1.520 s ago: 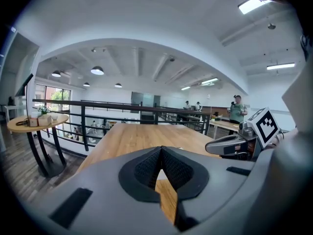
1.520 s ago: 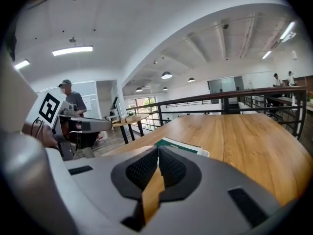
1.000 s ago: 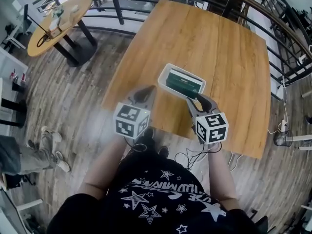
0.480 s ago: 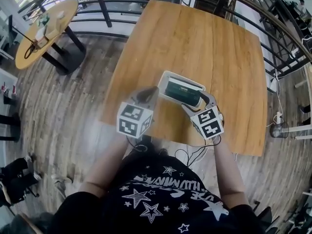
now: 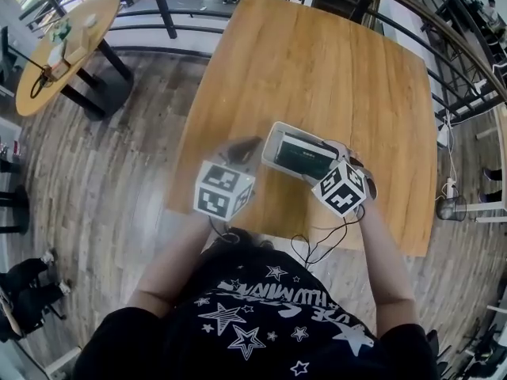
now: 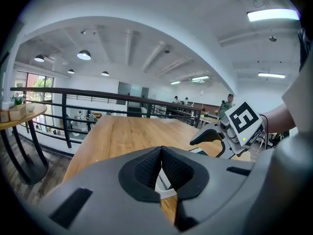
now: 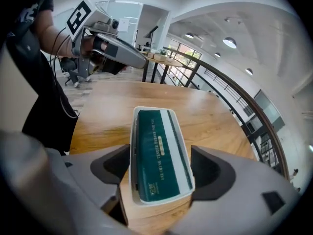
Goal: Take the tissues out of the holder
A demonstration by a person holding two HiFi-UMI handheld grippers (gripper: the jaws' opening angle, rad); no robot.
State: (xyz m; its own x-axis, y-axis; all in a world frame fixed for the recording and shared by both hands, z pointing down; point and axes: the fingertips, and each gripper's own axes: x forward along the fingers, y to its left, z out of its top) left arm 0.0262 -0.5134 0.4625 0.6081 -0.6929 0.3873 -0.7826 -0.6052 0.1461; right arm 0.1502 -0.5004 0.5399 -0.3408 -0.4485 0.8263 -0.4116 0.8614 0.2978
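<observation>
Head view: you stand at the near edge of a light-brown wooden table [image 5: 317, 62] with a two-jaw gripper in each hand. Below you a white rectangular plastic holder [image 5: 272, 139] lies flat on the tabletop, close to that edge. A dark green pack of tissues [image 5: 303, 153] fills the holder, printed face up, not yet taken out.

Your right gripper [image 7: 159, 166] points steeply down at the holder's right end. Its jaws have just been opening, and in the right gripper view they stand wide apart, released. The near end of the holder and its pack lies between them. One pad sits just beside the white wall, though contact cannot be made out, and the other stands clear of it.

Your left gripper [image 5: 240, 146] hangs near the holder's left end, apart from it. In the left gripper view its jaws are clenched tip to tip with nothing between them. A sliver of the white holder shows through the gap below the tips.

Off to the upper left, a round wooden table [image 5: 67, 42] stands on the grey plank floor [image 5: 103, 165]. A black metal railing [image 5: 166, 6] curves behind both tables.
</observation>
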